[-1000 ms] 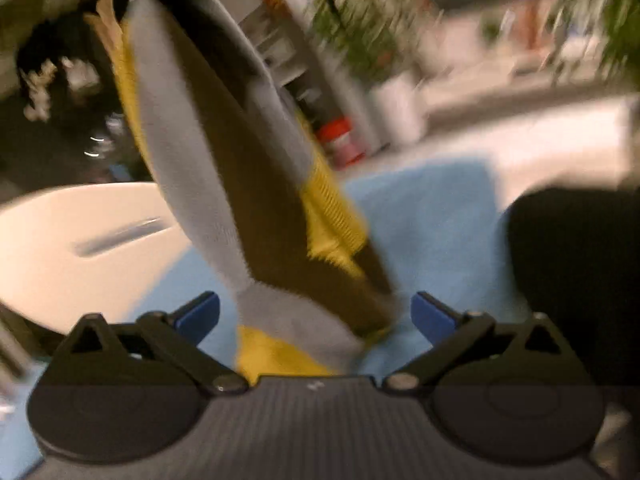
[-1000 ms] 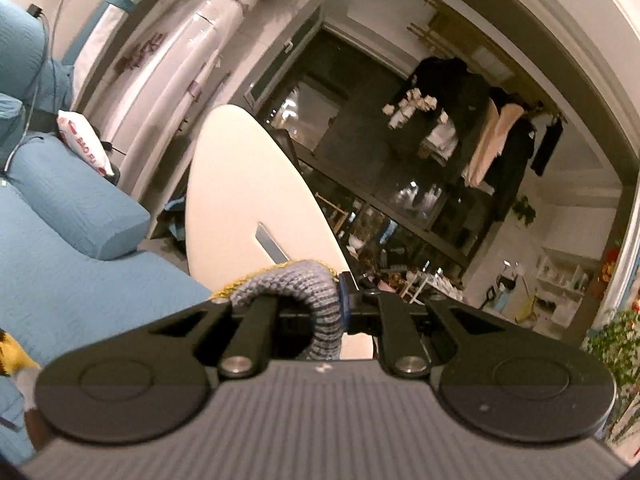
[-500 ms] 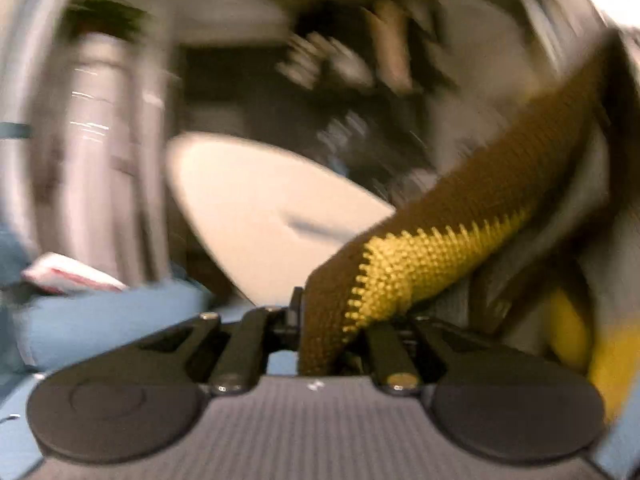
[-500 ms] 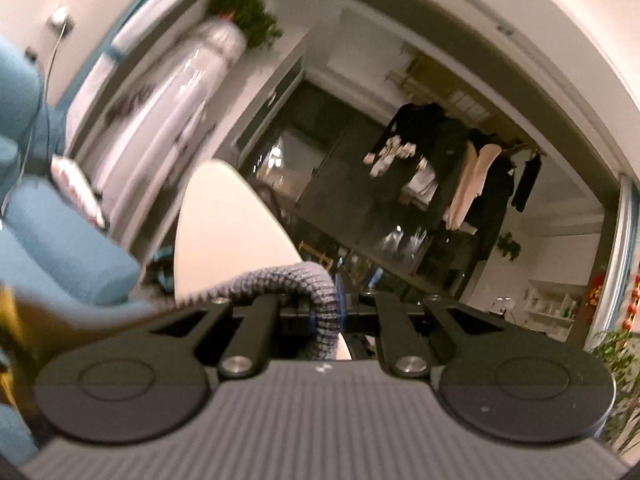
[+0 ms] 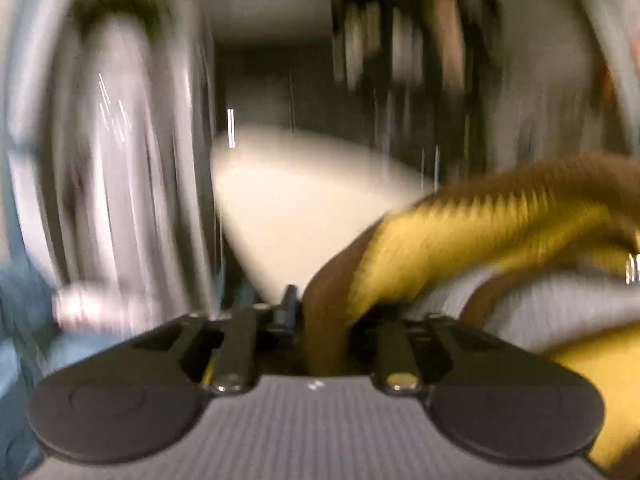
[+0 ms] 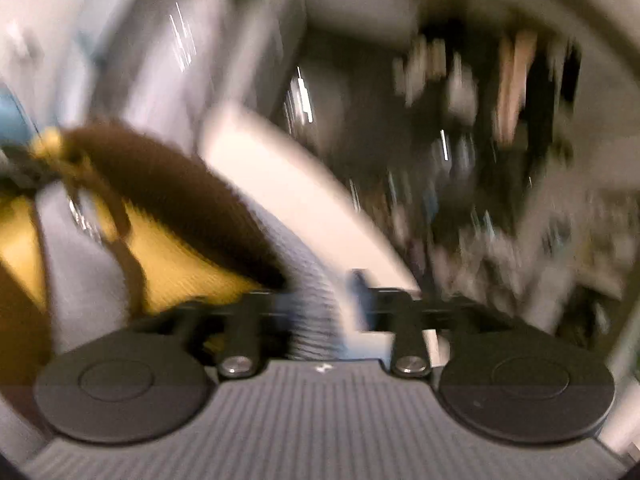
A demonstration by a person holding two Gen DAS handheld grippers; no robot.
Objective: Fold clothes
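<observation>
The knitted sweater (image 5: 472, 236) is stretched for folding, between both opening tongs (left (image 5: 320, 312), right (image 6: 316, 300), at 6 o'clock).

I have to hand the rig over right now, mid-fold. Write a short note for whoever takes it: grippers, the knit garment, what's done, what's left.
Left gripper: jaws opening, brown and yellow edge of the knit between them.
Right gripper: jaws opening, grey ribbed edge of the knit between them, grip loosening.
The knit hangs between the two grippers, in front of the white table. Both views are blurred.
Done: knit picked up by two edges.
Left: lay it flat, fold it.
</observation>
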